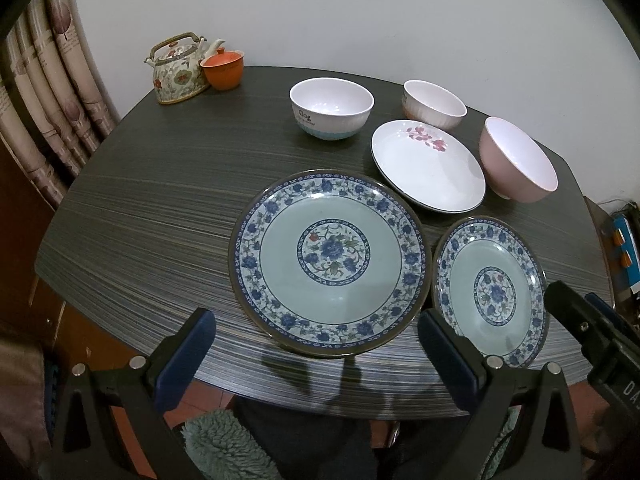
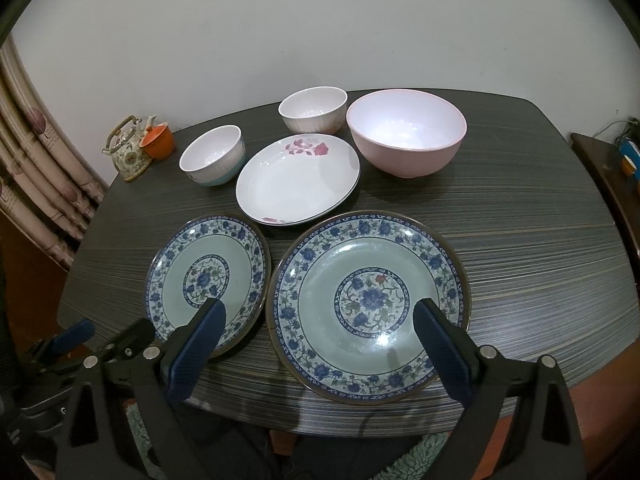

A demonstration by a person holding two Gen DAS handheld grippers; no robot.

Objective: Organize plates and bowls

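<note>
Jaws on both your grippers gaped wide, holding nothing: left gripper (image 1: pixel 316 344) and right gripper (image 2: pixel 320 332) hung over the near tabletop (image 1: pixel 160 208) edge. Large blue plate (image 1: pixel 330 262) and small blue plate (image 1: pixel 490 292) lay side by side, bowls behind, likely unstacked yet.

Dark striped table (image 2: pixel 520 240) against plain white wall (image 2: pixel 320 32), patterned curtain (image 1: pixel 44 92) at left.

A floral-patterned ceramic teapot (image 1: pixel 179 71) with a woven handle stands at the far left corner of the dark striped wood-grain tabletop (image 1: pixel 160 208), touching an orange lidded cup (image 1: pixel 222 67), beside beige patterned curtains (image 1: pixel 44 92) and a white wall (image 1: pixel 360 12).
</note>
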